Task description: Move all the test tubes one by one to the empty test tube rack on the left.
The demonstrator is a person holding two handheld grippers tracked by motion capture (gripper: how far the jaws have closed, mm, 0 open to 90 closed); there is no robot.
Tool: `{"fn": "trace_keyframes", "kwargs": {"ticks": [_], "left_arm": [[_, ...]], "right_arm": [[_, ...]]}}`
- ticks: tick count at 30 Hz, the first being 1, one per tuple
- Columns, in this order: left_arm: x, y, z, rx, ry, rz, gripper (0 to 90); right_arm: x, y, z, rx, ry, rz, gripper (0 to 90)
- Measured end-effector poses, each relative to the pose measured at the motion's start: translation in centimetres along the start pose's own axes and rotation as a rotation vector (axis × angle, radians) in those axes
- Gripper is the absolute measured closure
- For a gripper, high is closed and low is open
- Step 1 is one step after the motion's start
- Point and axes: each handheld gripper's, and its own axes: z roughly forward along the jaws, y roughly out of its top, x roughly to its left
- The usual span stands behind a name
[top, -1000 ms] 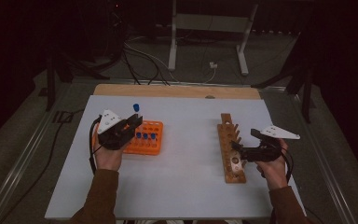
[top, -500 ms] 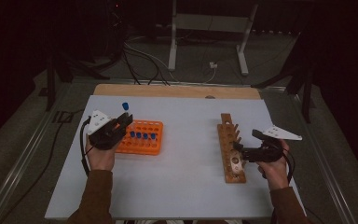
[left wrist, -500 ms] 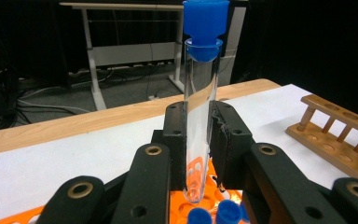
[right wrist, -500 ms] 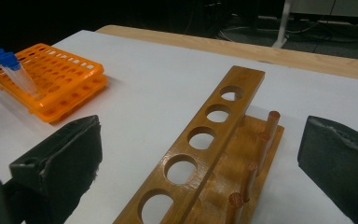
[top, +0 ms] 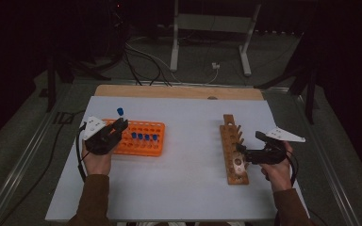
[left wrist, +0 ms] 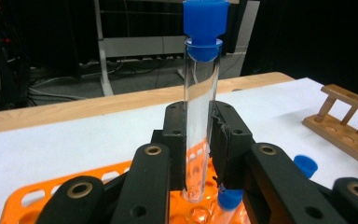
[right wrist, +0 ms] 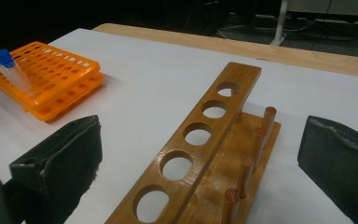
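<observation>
The left claw [left wrist: 198, 154] clamps an upright blue-capped tube [left wrist: 200, 107] over the orange rack [top: 143, 139]; the right claw [right wrist: 200, 163] gapes wide around the wooden rack [right wrist: 200, 140].

The high view looks forward and down from above the person's side, far enough to take in the whole white table [top: 188, 188]. The left gripper view sits very close behind its own jaws, low over the orange rack [left wrist: 23, 205], and faces across the table toward the wooden rack [left wrist: 349, 121]. The right gripper view looks from just behind the wooden rack [right wrist: 200, 140] toward the orange rack [right wrist: 51, 79], so all three views share both racks.
</observation>
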Motion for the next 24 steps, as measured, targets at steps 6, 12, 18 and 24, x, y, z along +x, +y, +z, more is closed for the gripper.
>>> {"fn": "trace_keyframes", "kwargs": {"ticks": [6,12,18,24], "left_arm": [[0.1,-1.2,0.1,0.02,-0.001,-0.008,78.1],[0.1,-2.1,0.3,0.036,0.003,-0.007,78.1],[0.1,-2.8,0.2,0.032,0.026,-0.005,78.1],[0.0,-3.6,0.3,0.05,0.03,-0.001,78.2]], "right_arm": [[0.1,0.0,0.0,0.003,0.001,-0.003,0.2],[0.1,0.0,-0.1,-0.001,0.002,-0.004,0.3],[0.2,0.0,-0.2,-0.003,0.006,-0.009,0.3],[0.2,0.0,-0.2,0.0,0.007,-0.007,0.3]]}}
